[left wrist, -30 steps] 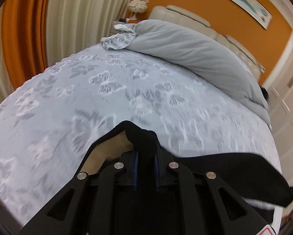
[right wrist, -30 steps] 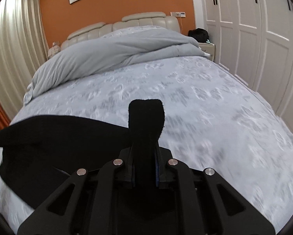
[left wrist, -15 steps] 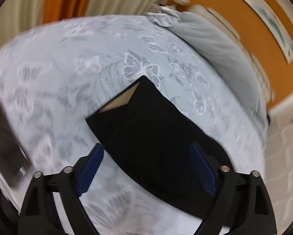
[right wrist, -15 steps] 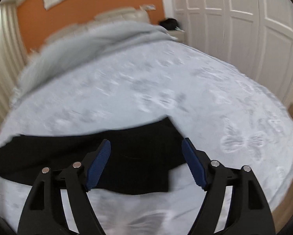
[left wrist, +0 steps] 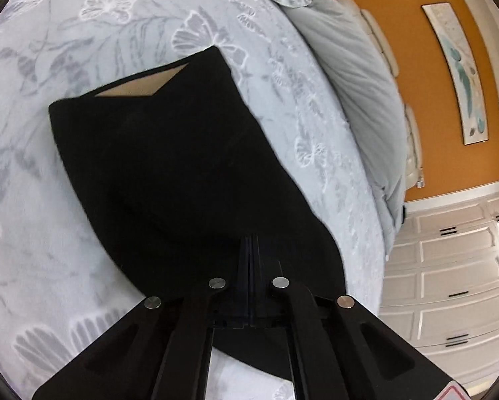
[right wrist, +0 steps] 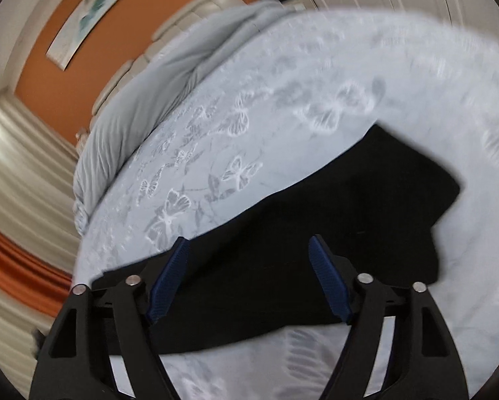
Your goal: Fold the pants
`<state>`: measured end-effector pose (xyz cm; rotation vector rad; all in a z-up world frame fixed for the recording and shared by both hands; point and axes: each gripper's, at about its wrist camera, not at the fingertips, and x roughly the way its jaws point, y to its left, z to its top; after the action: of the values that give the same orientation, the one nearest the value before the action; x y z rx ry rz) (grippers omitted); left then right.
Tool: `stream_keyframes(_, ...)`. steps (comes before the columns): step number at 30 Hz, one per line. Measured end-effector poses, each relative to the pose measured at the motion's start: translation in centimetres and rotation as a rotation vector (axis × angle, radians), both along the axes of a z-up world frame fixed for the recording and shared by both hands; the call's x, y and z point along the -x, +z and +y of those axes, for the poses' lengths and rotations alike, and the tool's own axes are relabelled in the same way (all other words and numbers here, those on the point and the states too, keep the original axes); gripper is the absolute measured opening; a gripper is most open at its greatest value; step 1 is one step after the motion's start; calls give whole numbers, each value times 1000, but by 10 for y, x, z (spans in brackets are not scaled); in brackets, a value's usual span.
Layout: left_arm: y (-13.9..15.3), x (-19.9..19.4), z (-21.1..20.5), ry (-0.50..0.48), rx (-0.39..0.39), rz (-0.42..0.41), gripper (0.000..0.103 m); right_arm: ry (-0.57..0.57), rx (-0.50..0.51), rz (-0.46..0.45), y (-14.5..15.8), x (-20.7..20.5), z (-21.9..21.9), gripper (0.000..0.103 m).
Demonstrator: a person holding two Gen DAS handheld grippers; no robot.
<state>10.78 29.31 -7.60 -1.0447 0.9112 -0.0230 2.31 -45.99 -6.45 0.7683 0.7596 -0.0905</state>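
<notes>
The black pants [left wrist: 169,153] lie flat on the butterfly-patterned bedspread [left wrist: 66,33], with tan lining [left wrist: 139,87] showing at the waist opening on the far end. My left gripper [left wrist: 251,238] hovers over the near part of the pants with its jaws shut together; no fabric shows between them. In the right wrist view the pants [right wrist: 366,200] stretch across the bed. My right gripper [right wrist: 248,239] is low over them, its jaws closing. The cloth lies beneath and between the blue pads [right wrist: 169,276], which do not press on it.
A grey duvet [left wrist: 356,76] is bunched along the head of the bed, against an orange wall. White wardrobe doors [left wrist: 449,283] stand past the bed's side. Curtains [right wrist: 16,166] hang on the other side. Bedspread [right wrist: 282,100] surrounds the pants.
A second ago both grippers held the pants up. They let go and the pants dropped flat on the bed. Both have sunk and rolled; the left has shut again, the right has narrowed.
</notes>
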Motion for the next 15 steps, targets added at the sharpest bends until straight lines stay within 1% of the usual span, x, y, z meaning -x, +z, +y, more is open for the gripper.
stream_keyframes(1,2,-2,1,1,-4,-9,0,6,-50,2,-6,-11,2,66)
stream_keyframes(2,5,-1,2,5,-20,-16,0,11,-72,7,-10,-22,6,66)
stream_keyframes(4,12,-3,3,8,-52,-33,0,29,-75,30,-17,-42,19,66)
stream_keyframes(6,16,-6,3,-6,-68,-44,0,48,-48,77,-27,-62,31,62)
stream_keyframes(8,11,-9,3,-30,-69,-7,0,26,-5,170,-47,-80,40,60)
stream_keyframes(9,6,-6,3,-32,-54,18,0,13,16,171,-48,-82,43,60)
stream_keyframes(11,-2,-2,7,-23,-1,48,2,11,62,173,-42,-84,49,60)
stream_keyframes(12,-3,-1,9,-22,11,54,8,21,72,159,-38,-84,53,44)
stream_keyframes(13,-2,2,13,-19,10,55,25,40,75,136,-35,-83,56,28)
stream_keyframes(14,0,4,16,-9,-1,56,37,62,96,136,-34,-84,59,4)
stream_keyframes(15,2,8,21,14,-16,61,55,68,107,140,-34,-82,60,4)
